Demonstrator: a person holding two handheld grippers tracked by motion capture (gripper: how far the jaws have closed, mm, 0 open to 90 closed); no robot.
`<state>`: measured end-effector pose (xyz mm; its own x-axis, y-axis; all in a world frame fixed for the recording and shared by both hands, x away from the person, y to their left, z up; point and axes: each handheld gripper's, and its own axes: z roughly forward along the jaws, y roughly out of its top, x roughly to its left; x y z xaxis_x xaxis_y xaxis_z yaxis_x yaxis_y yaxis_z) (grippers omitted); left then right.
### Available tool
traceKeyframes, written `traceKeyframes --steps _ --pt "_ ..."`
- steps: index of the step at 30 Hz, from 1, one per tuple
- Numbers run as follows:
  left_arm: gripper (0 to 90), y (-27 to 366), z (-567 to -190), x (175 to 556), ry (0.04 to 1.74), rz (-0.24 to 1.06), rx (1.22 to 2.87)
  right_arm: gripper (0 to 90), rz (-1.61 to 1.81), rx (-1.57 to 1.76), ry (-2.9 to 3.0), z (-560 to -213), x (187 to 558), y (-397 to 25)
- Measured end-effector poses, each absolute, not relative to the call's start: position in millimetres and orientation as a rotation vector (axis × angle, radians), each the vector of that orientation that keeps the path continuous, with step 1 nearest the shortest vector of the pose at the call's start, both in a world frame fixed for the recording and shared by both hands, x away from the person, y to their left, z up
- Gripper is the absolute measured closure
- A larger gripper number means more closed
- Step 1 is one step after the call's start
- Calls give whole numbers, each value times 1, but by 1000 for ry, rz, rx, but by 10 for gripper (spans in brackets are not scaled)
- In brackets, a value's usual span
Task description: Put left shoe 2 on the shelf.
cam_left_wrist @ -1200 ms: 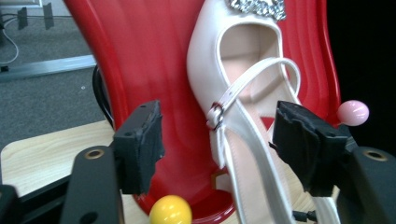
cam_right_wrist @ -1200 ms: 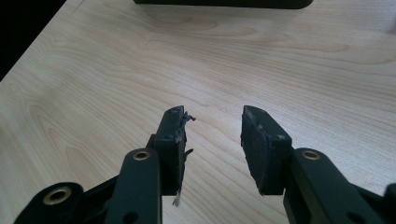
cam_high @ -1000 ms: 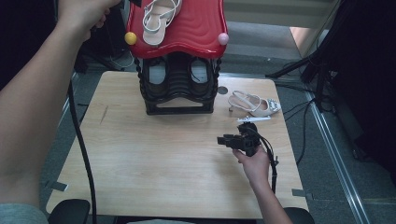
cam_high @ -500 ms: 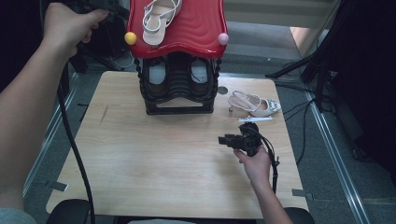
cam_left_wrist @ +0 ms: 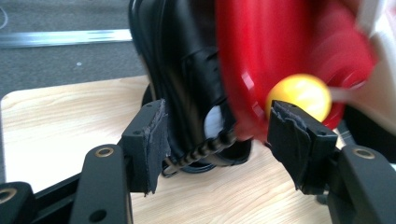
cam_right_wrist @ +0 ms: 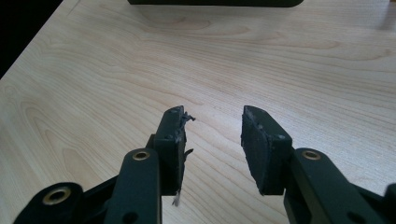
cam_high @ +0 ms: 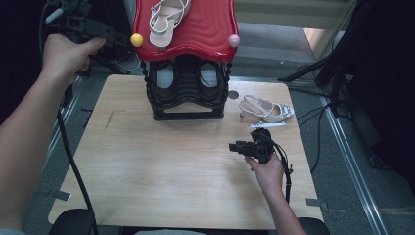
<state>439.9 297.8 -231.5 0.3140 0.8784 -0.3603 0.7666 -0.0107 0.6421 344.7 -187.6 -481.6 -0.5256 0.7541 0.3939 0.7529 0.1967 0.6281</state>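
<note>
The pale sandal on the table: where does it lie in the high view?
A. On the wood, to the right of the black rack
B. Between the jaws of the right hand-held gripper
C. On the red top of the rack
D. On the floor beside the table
A: the pale sandal lies on the table right of the black rack, apart from the right hand-held gripper, whose jaws hold nothing.

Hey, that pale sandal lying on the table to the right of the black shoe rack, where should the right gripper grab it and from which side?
Probably the heel-end straps of the sandal, coming down from above. It lies flat on the table, toe pointing right, with its thin straps arching clear of the sole at the left end, so there is room for a jaw on each side. The right gripper is open and empty close by.
</note>
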Motion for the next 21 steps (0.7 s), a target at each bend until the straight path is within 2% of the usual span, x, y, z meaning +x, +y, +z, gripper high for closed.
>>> traceKeyframes --steps 5,12,21 --pt "387 300 -256 437 1499 189 1808 613 1277 1532 2427 -482 345 -188" --pt "386 296 -293 432 1512 132 1804 613 1272 1536 2427 -482 345 -188" --pt "388 295 -321 426 1519 110 1796 613 1272 1531 2422 -482 346 -189"
